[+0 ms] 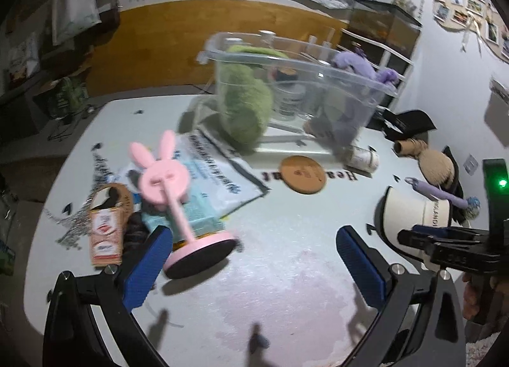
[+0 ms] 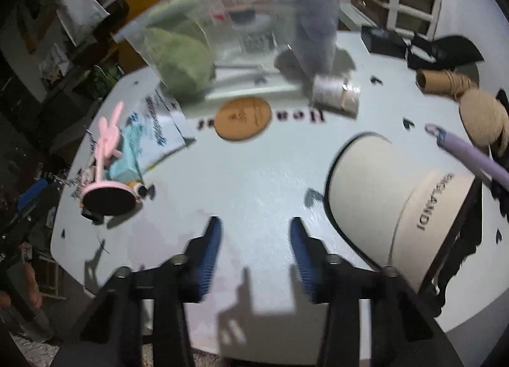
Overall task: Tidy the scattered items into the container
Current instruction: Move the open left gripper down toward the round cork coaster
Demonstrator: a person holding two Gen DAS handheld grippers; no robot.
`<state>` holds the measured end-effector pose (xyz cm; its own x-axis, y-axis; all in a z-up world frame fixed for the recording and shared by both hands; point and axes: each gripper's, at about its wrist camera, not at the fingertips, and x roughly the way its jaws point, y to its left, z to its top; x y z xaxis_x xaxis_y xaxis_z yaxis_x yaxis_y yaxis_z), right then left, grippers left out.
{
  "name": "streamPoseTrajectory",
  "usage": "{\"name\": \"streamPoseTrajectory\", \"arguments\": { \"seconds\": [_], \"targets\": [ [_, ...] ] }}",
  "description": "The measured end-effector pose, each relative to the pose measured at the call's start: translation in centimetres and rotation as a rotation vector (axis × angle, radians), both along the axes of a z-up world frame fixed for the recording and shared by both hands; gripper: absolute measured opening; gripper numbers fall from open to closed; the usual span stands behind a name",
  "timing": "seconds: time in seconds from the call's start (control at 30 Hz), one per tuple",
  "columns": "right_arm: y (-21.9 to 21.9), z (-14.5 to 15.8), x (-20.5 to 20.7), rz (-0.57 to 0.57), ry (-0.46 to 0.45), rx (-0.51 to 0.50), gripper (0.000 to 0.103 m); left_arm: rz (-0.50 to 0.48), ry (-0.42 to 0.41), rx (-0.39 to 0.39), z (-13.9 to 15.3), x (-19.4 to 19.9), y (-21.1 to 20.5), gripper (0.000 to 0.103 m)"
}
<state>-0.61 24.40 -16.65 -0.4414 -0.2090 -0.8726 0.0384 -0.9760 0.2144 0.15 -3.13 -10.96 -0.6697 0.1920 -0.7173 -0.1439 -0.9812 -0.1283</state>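
Your left gripper (image 1: 251,259) gapes wide with nothing between, pink bunny stand (image 1: 173,195) touching its left pad; right gripper (image 2: 254,252) narrowed, empty; clear container (image 1: 299,87) far ahead, part-filled

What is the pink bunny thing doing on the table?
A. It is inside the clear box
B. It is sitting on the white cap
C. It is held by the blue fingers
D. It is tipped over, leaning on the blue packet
D: the pink bunny stand is tilted with its round base lifted toward the camera, its stem lying across the light blue packet, outside the clear box.
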Motion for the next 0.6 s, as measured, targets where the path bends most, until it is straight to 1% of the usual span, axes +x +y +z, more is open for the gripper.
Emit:
{"name": "streamPoseTrajectory", "arguments": {
  "seconds": [0.03,0.13,0.23,0.27,0.33,0.4,0.43,0.47,0.5,0.57,0.6],
  "targets": [
    [0.2,-0.2,0.1,-0.003,-0.011,0.001,0.032,-0.019,0.001,-0.001,-0.2,-0.5,0.6,0.103],
    [1.1,-0.7,0.4,-0.016,-0.044,0.016,0.014,-0.077,0.000,-0.003,-0.9,-2.5,2.5,0.103],
    [2.0,-0.8,0.9,-0.029,-0.058,0.017,0.010,-0.142,-0.016,0.020,-1.8,-5.6,4.5,0.102],
    [2.4,-0.8,1.1,-0.034,-0.063,0.017,0.009,-0.162,-0.024,0.026,-2.1,-6.7,5.3,0.095],
    [3.2,-0.8,1.4,-0.051,-0.067,0.022,0.009,-0.195,-0.051,0.029,-3.0,-9.2,6.9,0.085],
    [4.0,-0.7,1.7,-0.074,-0.069,0.029,0.009,-0.209,-0.081,0.023,-4.1,-11.8,8.4,0.082],
    [4.4,-0.7,1.9,-0.086,-0.069,0.034,0.009,-0.212,-0.095,0.015,-4.7,-13.1,9.1,0.078],
    [4.8,-0.6,2.0,-0.099,-0.068,0.043,0.009,-0.211,-0.109,-0.006,-5.4,-14.5,9.8,0.070],
    [5.2,-0.5,2.2,-0.112,-0.068,0.051,0.009,-0.211,-0.122,-0.026,-6.1,-15.8,10.5,0.066],
    [5.9,-0.4,2.5,-0.138,-0.068,0.067,0.009,-0.216,-0.137,-0.063,-7.3,-17.7,11.5,0.053],
    [6.3,-0.4,2.6,-0.149,-0.070,0.073,0.010,-0.218,-0.145,-0.086,-7.9,-18.7,12.0,0.049]
  ]
}}
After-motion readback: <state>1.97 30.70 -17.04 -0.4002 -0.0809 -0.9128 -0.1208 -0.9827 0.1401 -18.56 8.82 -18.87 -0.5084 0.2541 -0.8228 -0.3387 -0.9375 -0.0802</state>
